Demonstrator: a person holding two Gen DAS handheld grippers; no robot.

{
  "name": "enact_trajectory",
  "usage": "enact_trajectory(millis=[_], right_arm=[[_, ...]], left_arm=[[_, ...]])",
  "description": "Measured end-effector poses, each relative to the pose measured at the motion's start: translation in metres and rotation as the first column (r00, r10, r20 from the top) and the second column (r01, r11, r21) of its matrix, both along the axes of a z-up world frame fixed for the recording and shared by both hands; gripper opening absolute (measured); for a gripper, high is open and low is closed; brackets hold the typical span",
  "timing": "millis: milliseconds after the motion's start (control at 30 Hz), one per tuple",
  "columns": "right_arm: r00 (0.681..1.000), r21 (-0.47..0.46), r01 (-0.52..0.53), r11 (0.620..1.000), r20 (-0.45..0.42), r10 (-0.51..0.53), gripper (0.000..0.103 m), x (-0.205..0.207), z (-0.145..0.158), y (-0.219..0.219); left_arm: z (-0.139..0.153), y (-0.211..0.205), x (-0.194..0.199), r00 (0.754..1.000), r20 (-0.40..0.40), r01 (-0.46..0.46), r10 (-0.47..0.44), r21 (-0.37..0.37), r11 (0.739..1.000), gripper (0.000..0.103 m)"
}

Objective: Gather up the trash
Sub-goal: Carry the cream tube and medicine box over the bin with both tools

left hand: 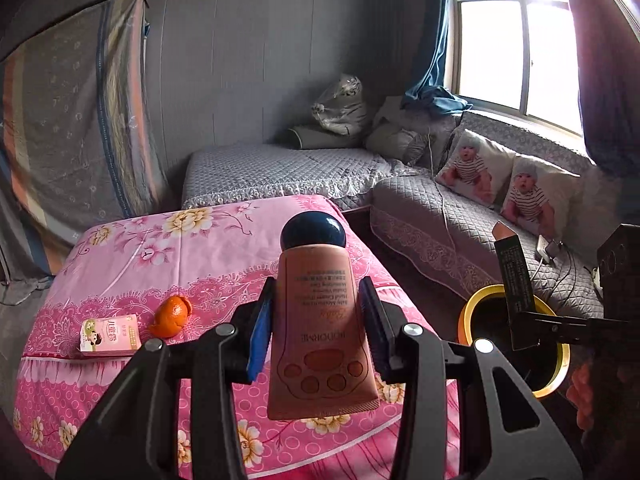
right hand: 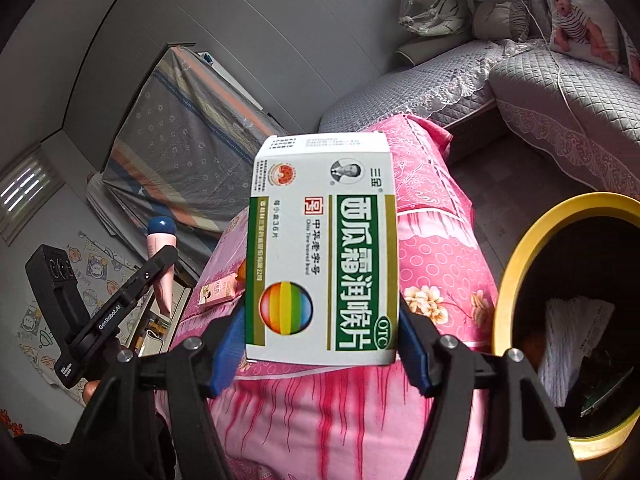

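My left gripper (left hand: 316, 328) is shut on a pink hand-cream tube (left hand: 320, 328) with a dark blue cap, held above the pink floral table (left hand: 120, 248). My right gripper (right hand: 322, 344) is shut on a white and green medicine box (right hand: 324, 248), held beside the yellow-rimmed black trash bin (right hand: 520, 248). In the left wrist view the right gripper (left hand: 532, 320) holds the box edge-on over the bin (left hand: 468, 308). On the table lie an orange peel (left hand: 172, 316) and a small pink box (left hand: 110, 334). The bin holds white paper (right hand: 572, 336) and other trash.
A grey quilted sofa (left hand: 460, 216) with baby-print pillows (left hand: 472, 168) stands behind the bin, below a bright window (left hand: 516, 52). A cloth-covered cabinet (left hand: 76, 120) stands at the left. The left gripper and tube show in the right wrist view (right hand: 160, 256).
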State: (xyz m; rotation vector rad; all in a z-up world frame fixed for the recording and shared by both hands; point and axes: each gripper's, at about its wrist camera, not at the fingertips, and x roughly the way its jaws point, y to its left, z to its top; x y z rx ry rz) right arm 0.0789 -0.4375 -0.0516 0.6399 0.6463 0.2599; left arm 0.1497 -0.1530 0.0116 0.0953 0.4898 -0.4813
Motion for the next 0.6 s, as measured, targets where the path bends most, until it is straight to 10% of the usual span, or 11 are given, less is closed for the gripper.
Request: enact_trajectory(millis=[600], right_arm=[[0.959, 0.016, 0.284, 0.959, -0.019, -0.283, 0.063, -0.063, -0.033, -0.097]], left_arm=[[0.004, -0.118, -0.042, 0.965, 0.084, 0.244, -0.250, 0.067, 0.967, 0.039]])
